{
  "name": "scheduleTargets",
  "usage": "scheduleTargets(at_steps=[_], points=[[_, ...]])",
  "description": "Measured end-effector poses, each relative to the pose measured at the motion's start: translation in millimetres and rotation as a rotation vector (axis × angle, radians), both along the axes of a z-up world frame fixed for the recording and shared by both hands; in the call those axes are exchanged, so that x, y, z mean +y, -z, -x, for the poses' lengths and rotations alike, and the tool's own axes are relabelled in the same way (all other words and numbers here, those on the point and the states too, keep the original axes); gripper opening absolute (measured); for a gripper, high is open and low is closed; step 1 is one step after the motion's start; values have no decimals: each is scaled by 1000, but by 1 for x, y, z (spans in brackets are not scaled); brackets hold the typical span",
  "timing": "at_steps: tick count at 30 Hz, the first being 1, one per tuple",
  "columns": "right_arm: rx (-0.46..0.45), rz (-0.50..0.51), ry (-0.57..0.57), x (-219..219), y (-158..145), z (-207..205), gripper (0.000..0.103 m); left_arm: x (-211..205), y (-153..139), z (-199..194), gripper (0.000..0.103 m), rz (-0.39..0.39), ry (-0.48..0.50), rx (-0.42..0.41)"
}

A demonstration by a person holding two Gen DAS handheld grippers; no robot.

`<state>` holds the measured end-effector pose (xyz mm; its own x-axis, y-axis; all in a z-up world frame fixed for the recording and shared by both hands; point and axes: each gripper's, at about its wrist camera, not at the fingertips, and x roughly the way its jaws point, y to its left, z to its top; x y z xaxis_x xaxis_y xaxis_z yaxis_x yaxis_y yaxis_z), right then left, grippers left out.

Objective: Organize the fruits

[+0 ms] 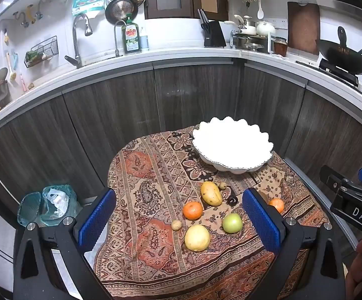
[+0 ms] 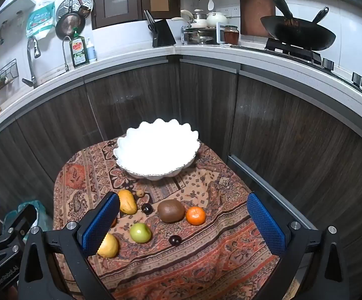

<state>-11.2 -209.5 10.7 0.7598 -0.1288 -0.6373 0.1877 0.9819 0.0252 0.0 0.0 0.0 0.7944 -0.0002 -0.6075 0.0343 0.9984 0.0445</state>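
Nearest the camera in each wrist view, a gripper fills the bottom of the frame, tilted downward toward the desk. The left gripper (image 1: 178, 221) has its jaws spread wide with nothing between the blue pads; part of a hand (image 1: 361, 272) shows at the lower right edge of that view. The right gripper (image 2: 183, 225) is angled down the same way, its jaws also fully apart and empty, hanging above the near edge of the patterned cloth (image 2: 206, 262) that covers the desk.

Just beyond the pads, the fruits lie loose on the cloth in the lower middle of both frames. Closest is a pale yellow round fruit (image 1: 197, 238), with a small tan fruit (image 1: 176, 225) at its upper left and a green apple (image 1: 232, 223) to its right. A dark plum (image 2: 175, 240) sits right of the apple in the right view. Farther back are an orange mandarin (image 1: 192, 210), a yellow mango (image 1: 211, 193), a second dark plum (image 2: 146, 208), a brown kiwi (image 2: 171, 210) and a second mandarin (image 2: 195, 215). A little tan fruit (image 2: 140, 193) lies behind the mango.

Beyond them, at the cloth's far end, stands a white scalloped bowl (image 2: 156, 172), with no fruit seen in it. Behind it run dark wood cabinet fronts (image 2: 131, 105).
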Motion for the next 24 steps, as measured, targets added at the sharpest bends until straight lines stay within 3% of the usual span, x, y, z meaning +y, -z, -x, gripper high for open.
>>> scheduleTargets(at_steps=[15,24], points=[[7,2,-1,-1,5,-1,103,0,1,0,103,-4,0,11],[28,8,-5,0,15,-11,103,0,20,-10,103,-19,-7,34]])
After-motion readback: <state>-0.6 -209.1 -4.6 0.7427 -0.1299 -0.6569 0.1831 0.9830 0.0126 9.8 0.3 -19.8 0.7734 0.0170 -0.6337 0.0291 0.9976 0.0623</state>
